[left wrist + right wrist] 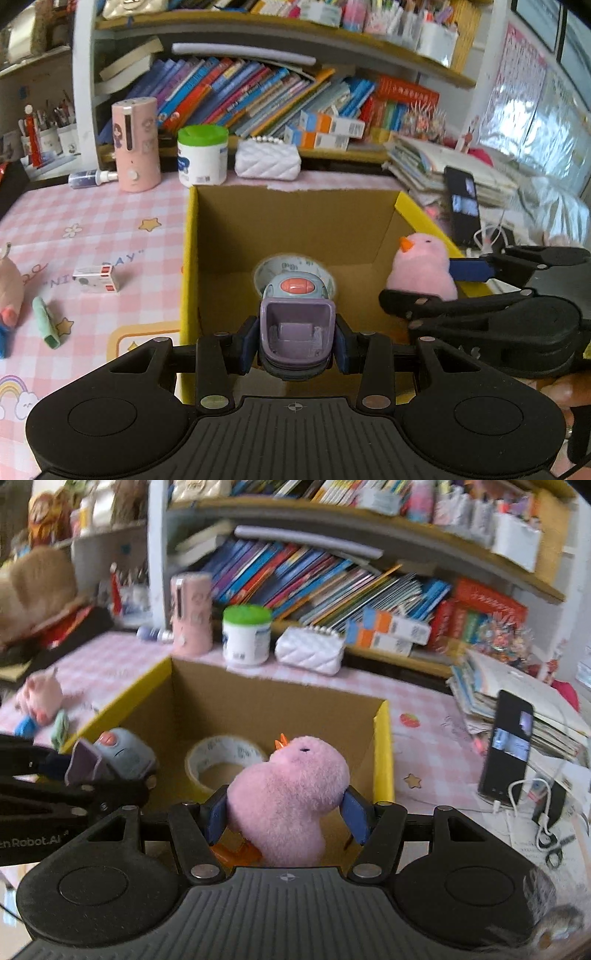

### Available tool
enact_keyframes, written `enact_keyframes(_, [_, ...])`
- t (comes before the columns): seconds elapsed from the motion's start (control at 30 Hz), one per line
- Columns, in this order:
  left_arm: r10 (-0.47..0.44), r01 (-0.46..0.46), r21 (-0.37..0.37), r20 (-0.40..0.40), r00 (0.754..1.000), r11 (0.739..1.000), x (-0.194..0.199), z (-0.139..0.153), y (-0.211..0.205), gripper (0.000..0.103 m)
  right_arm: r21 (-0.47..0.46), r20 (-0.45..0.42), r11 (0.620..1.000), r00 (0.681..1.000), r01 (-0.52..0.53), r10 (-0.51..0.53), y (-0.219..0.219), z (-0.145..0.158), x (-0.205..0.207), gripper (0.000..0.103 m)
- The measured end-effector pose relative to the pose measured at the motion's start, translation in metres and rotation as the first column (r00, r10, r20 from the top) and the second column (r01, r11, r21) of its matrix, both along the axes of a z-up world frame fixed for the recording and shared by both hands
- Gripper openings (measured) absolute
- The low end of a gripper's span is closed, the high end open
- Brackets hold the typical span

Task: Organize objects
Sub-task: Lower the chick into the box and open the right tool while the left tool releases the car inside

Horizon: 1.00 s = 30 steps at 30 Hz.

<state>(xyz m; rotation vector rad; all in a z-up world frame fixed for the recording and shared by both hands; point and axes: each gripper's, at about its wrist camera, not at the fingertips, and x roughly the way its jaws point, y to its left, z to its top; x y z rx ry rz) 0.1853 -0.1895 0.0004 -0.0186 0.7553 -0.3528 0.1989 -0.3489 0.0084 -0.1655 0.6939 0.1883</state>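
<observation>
Meanwhile, a purple toy is clamped by the left gripper, a pink plush chick by the right gripper, with the cardboard box just ahead of both.

Pink checked table bears cardboard box, phone.

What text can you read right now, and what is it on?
"en Robot.AI": side of the left gripper, start cut off.
"NI" and "AY": pink checked tablecloth, the middle hidden by a small box.
Book spines, white tub label, tape roll: too blurred.
</observation>
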Motion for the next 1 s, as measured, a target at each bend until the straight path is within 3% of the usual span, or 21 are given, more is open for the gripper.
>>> enact_keyframes(0.27, [0.004, -0.004, 0.06, 0.008, 1.0, 0.998, 0.008, -0.004, -0.009, 0.039, -0.049, -0.128, 0.995, 0.989, -0.085, 0.078, 0.007, -0.024, 0.017, 0.061])
enact_keyframes(0.67, [-0.019, 0.013, 0.158, 0.036, 0.999, 0.987, 0.012, -0.008, -0.02, 0.039, -0.103, -0.139, 0.986, 0.983, -0.134, 0.119, 0.01, -0.028, 0.024, 0.061])
enact_keyframes(0.87, [-0.018, 0.009, 0.163, 0.054, 0.998, 0.987, 0.008, -0.006, -0.019, 0.04, -0.106, -0.142, 0.985, 0.983, -0.135, 0.119, 0.009, -0.028, 0.026, 0.062])
enact_keyframes(1.0, [0.007, -0.026, 0.162, 0.115, 0.993, 0.986, -0.001, 0.003, -0.014, 0.06, -0.077, -0.131, 0.992, 0.987, -0.103, 0.092, 0.006, -0.024, 0.024, 0.066])
